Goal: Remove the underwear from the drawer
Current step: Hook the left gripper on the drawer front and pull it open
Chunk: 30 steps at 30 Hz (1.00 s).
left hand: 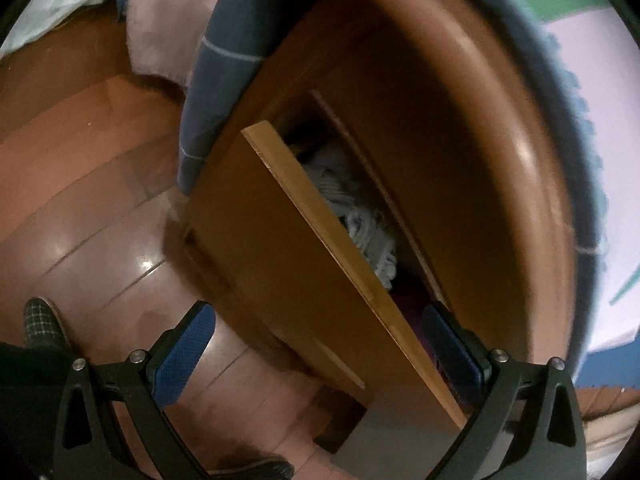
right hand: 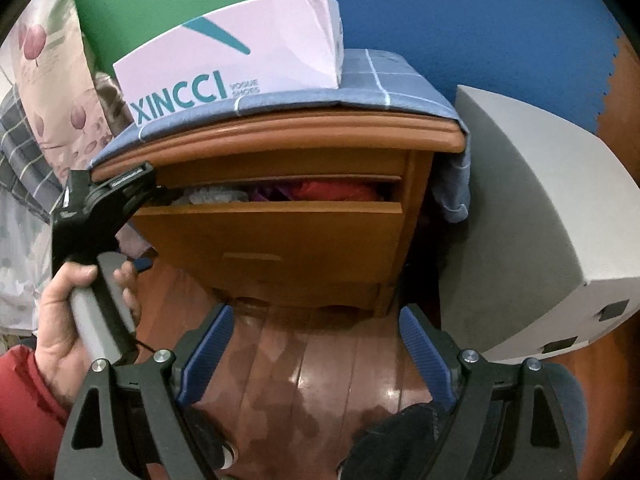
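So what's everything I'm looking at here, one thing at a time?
Nightstand: one, brown wood, centre.
Drawer: one, brown, part open.
Clothes: several, red, purple, grey-white, inside drawer.
Cloth: one, blue checked, over nightstand top.
Box: one, white with teal lettering, on the cloth.
Grey box: one, right of nightstand.
Floor: brown wood.
Left gripper: black, blue pads, jaws open astride the drawer front.
Right gripper: jaws open, back from the nightstand.
Hand: one, red sleeve, holding the left gripper's handle.
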Tool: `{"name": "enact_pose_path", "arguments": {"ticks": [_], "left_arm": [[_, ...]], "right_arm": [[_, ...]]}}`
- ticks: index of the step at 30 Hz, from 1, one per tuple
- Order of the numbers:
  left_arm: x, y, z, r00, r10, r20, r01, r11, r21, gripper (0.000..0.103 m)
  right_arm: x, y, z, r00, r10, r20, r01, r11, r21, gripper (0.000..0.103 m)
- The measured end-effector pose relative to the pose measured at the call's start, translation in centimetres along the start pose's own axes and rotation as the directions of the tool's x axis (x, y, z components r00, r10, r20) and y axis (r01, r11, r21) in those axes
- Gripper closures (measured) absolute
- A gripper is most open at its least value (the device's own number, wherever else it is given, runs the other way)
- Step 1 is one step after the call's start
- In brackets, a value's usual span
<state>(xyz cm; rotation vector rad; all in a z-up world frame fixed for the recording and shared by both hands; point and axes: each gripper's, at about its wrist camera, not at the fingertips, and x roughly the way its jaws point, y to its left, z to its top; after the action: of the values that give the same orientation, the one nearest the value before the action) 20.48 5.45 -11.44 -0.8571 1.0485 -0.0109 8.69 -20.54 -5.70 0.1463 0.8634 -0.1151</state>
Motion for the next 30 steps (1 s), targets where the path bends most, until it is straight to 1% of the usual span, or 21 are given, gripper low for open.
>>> {"name": "enact_pose_path", "arguments": {"ticks": [5, 9, 14, 18, 22, 26, 30], "left_arm": [[1.8, 0.4, 0.4, 1.0, 0.012, -0.013, -0.012, 1.0, -0.02, 0.0], [2.7, 1.1, 0.5, 1.0, 0.003, -0.013, -0.004, 0.998, -0.061, 0.0], [3.3, 1.7, 0.8, 1.0, -0.001, -0.009, 0.0, 0.995, -0.1, 0.0], [4.1, 1.9, 0.9, 1.0, 0.003, -0.024, -0.006, 0.992, -0.129, 0.0], [4.1, 1.7, 1.1, 1.0, 0.022, -0.009, -0.022, 0.994, -0.106, 0.0], [4.3, 2.0, 1.2, 1.0, 0.006, -0.02, -0.008, 0.993, -0.118, 0.0], [3.7, 1.6, 1.2, 0.999, 0.033, -0.007, -0.034, 0.995, -0.092, 0.0]], "right_arm": [[0.7, 0.3, 0.0, 1.0, 0.004, -0.014, -0.004, 1.0, -0.005, 0.016], [1.2, 0.3, -0.1, 1.0, 0.003, -0.028, -0.003, 1.0, -0.007, 0.016], [1.6, 0.2, -0.1, 0.999, -0.001, -0.042, 0.001, 1.0, -0.001, 0.016], [1.7, 0.3, -0.1, 0.999, -0.006, -0.045, 0.005, 1.0, -0.002, 0.016], [1.6, 0.2, 0.0, 0.999, -0.011, -0.042, 0.011, 1.0, 0.001, 0.016], [1.7, 0.1, 0.1, 0.999, -0.013, -0.044, 0.014, 1.0, 0.007, 0.016], [1.6, 0.3, 0.2, 0.999, -0.016, -0.044, 0.016, 1.0, 0.002, 0.016]]}}
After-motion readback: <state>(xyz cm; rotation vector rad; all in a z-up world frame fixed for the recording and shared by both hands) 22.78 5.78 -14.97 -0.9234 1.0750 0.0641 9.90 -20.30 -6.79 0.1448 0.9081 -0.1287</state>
